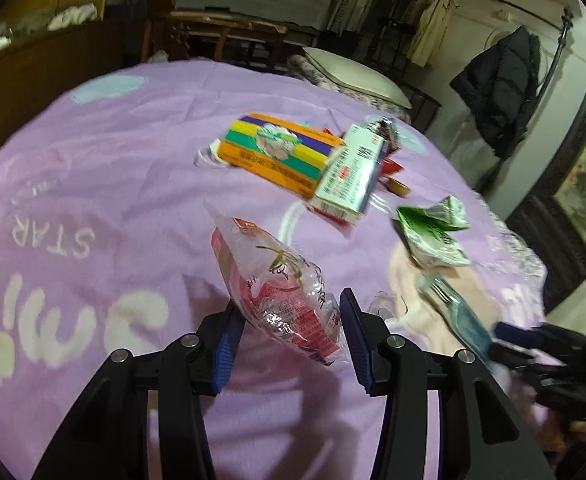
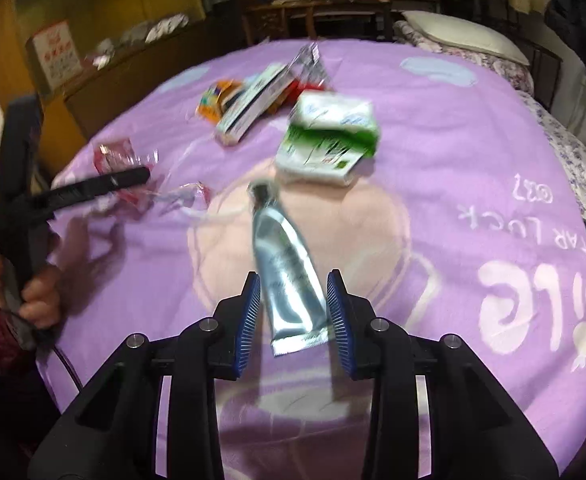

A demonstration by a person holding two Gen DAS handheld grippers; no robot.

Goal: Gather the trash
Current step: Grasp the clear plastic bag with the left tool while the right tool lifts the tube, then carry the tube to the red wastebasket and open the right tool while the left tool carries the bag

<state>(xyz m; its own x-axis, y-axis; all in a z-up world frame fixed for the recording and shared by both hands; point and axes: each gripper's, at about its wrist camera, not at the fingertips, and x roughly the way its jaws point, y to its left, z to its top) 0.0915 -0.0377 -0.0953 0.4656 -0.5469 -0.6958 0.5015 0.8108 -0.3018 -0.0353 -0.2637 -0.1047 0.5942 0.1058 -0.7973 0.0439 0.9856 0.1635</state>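
Note:
Trash lies on a purple bedspread (image 1: 113, 160). My left gripper (image 1: 289, 332) is open, its jaws on either side of a clear and red plastic wrapper (image 1: 277, 288). My right gripper (image 2: 293, 316) is open, its jaws on either side of a silver tube (image 2: 289, 276); the tube also shows in the left wrist view (image 1: 453, 308). Farther off lie a crumpled green and white carton (image 2: 329, 140), a white box (image 1: 349, 176) and a colourful striped box (image 1: 277, 148). The left gripper shows in the right wrist view (image 2: 105, 184) over the wrapper.
A pillow (image 1: 353, 72) lies at the head of the bed. Dark wooden furniture (image 1: 229, 36) stands behind the bed. A dark jacket (image 1: 501, 88) hangs at the right. Small red scraps (image 1: 393, 168) lie behind the white box.

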